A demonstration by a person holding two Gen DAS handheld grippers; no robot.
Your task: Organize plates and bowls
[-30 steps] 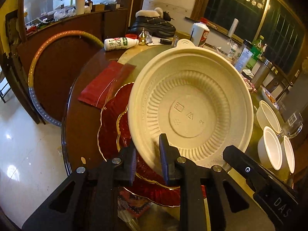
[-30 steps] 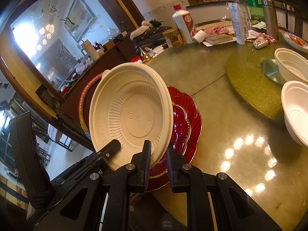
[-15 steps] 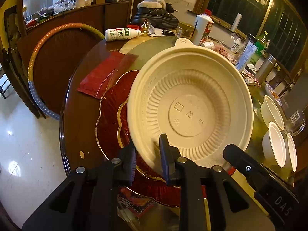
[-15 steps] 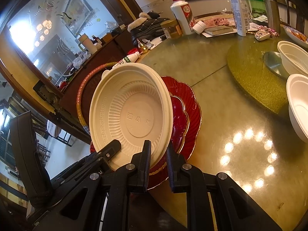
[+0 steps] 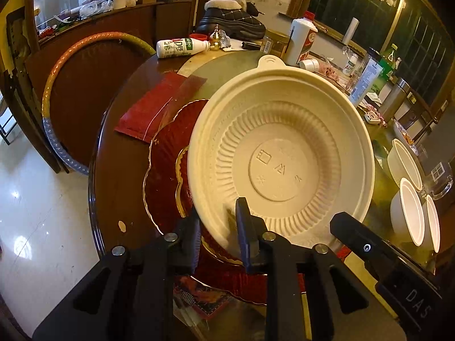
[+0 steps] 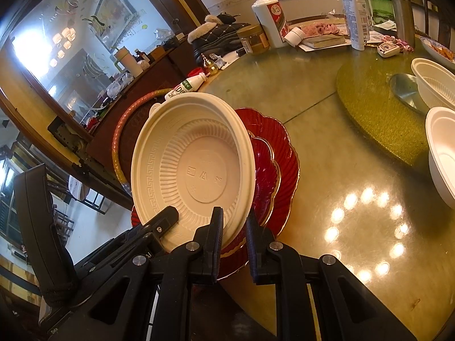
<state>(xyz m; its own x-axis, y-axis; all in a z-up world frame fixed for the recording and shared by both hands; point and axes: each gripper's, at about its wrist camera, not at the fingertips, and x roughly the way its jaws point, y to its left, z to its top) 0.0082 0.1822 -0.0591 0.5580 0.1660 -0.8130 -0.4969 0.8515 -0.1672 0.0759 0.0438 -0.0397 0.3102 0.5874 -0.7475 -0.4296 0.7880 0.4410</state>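
Although the cream bowl [image 5: 284, 159] sits in the same clamp as a second ago, the background has slid a little: in the left wrist view the milk bottle [image 5: 182, 47] and the fur-lined boot [image 5: 233, 20] lie lower in the picture than before, and the red plates [image 5: 167, 164] show more of their far rim. The grip itself is unchanged. The left claw [image 5: 217, 233] is clenched on the near rim of the cream bowl, one finger inside the ribbed wall and one outside. The right claw [image 6: 234, 236] is clenched on the same bowl further along that rim, one finger inside and one behind it.

The cream bowl is tilted up on edge, its hollow facing the cameras, directly above the red plates, which are stacked, the smaller on the larger, near the edge of the worktop [image 6: 327, 170]. The bowl is empty; embossed marks show on its flat bottom. Beyond the bowl, toward the green turntable [image 6: 375, 108], stand white bowls [image 6: 440, 153], also empty as far as can be seen. A red cloth [image 5: 153, 108] lies beside the red plates.
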